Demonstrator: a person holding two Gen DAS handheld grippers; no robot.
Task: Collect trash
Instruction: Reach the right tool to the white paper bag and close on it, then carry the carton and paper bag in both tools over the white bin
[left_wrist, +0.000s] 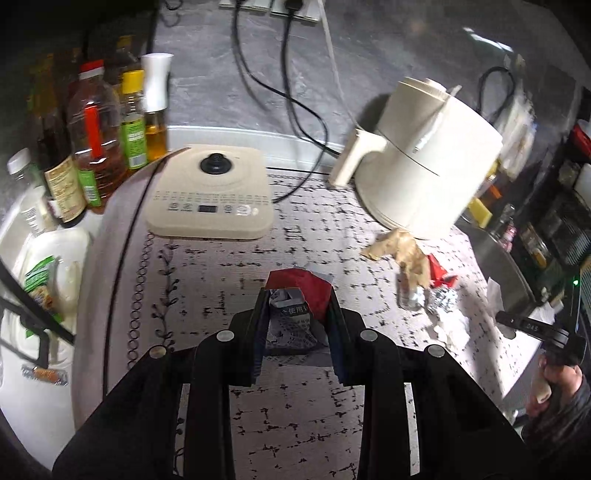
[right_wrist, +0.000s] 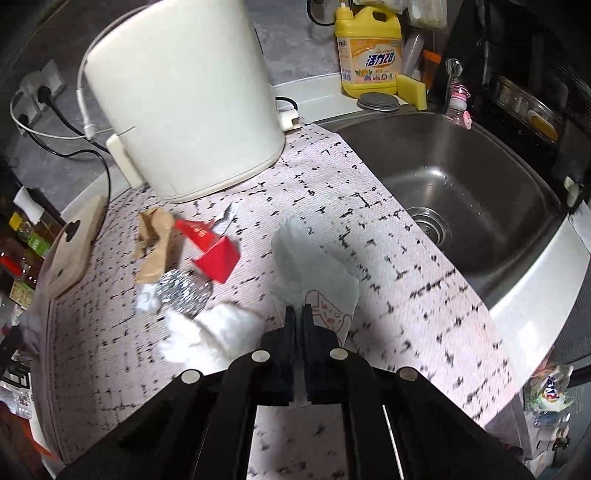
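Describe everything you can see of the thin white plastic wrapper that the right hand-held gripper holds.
The thin white translucent plastic wrapper looks soft and crinkled, with a small red line drawing printed near its lower edge. Its lower part is pinched between the shut jaws of the right hand-held gripper, and a strip shows below, between the fingers. The rest fans out ahead over the patterned grey mat, beside the steel sink. Whether it touches the mat cannot be told.

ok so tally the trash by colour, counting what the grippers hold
red: 2, crushed box in left gripper, torn carton on mat
brown: 1, crumpled paper
silver: 1, foil ball
white: 2, tissue, sheet in right gripper
clear: 1, small bottle
total: 7
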